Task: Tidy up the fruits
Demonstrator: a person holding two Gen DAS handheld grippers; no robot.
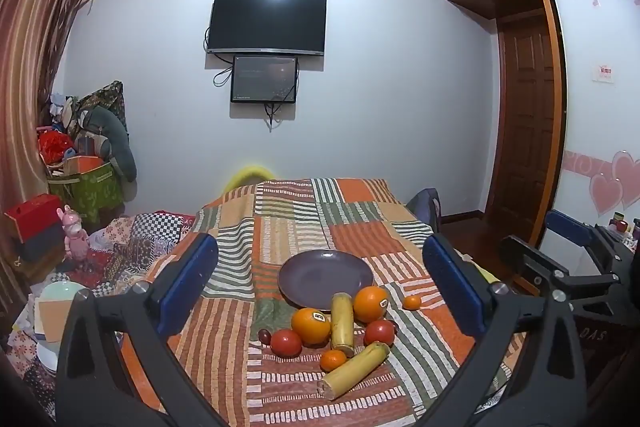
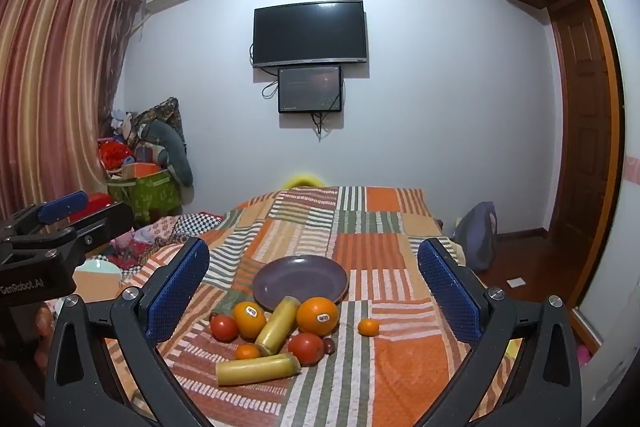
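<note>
Both tongs hang wide open over the near edge of the bed, gripping nothing: the left tongs (image 1: 320,283) and the right tongs (image 2: 312,287) each frame the same heap of fruit between their blue pads. On the striped bedspread (image 1: 360,235) sits an empty purple plate (image 1: 316,273), and the fruit lies just in front of it. One banana piece (image 1: 343,323) leans on the plate's near rim between two stickered oranges (image 1: 311,326), with the second banana piece (image 1: 354,369), two tomatoes (image 1: 286,343) and a small tangerine (image 1: 332,359) crowded around it. Another tangerine (image 1: 412,302) lies apart to the right.

I'd start with the loners and the outer pieces, since pulling from the middle would likely set the round fruit rolling on the soft cloth. Grip each orange across its widest part, squeeze the tomatoes gently, and lay the banana pieces in last.
</note>
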